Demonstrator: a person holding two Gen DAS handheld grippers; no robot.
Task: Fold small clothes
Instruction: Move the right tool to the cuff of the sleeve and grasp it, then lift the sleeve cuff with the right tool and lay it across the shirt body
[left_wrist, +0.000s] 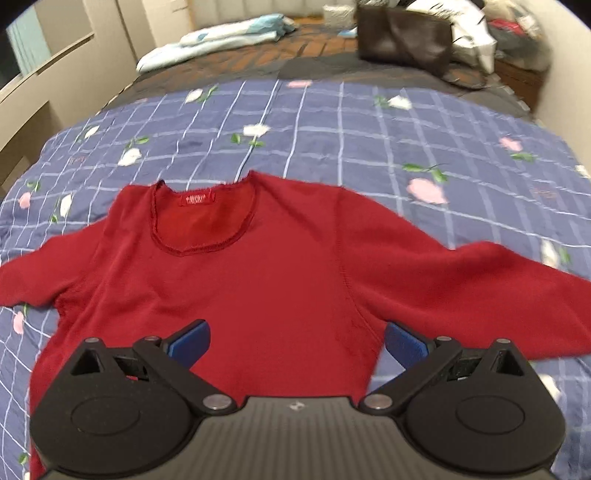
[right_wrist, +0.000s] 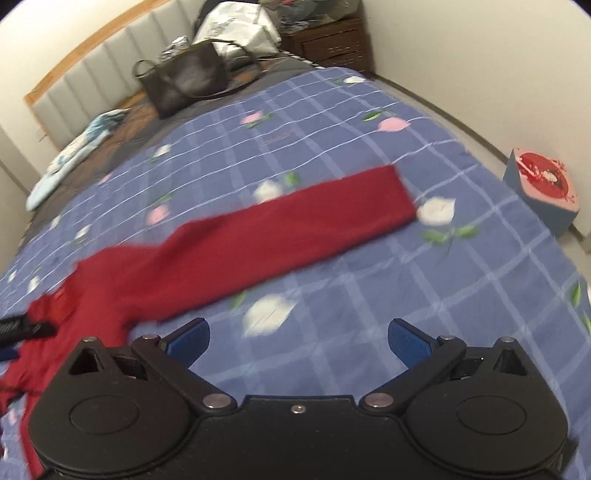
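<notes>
A small red knit top lies flat on the blue checked bedspread, neckline away from me, both sleeves spread sideways. My left gripper hangs open over the top's lower body, blue pads apart with nothing between them. In the right wrist view the top's long sleeve stretches out to the right across the bedspread. My right gripper is open above bare bedspread, just in front of that sleeve. The tip of the other gripper shows at the left edge over the top.
A dark brown handbag and white bags sit at the head of the bed. A light blue folded blanket lies at the far left. A wooden nightstand stands by the wall. A blue box with a red top rests on the floor beside the bed.
</notes>
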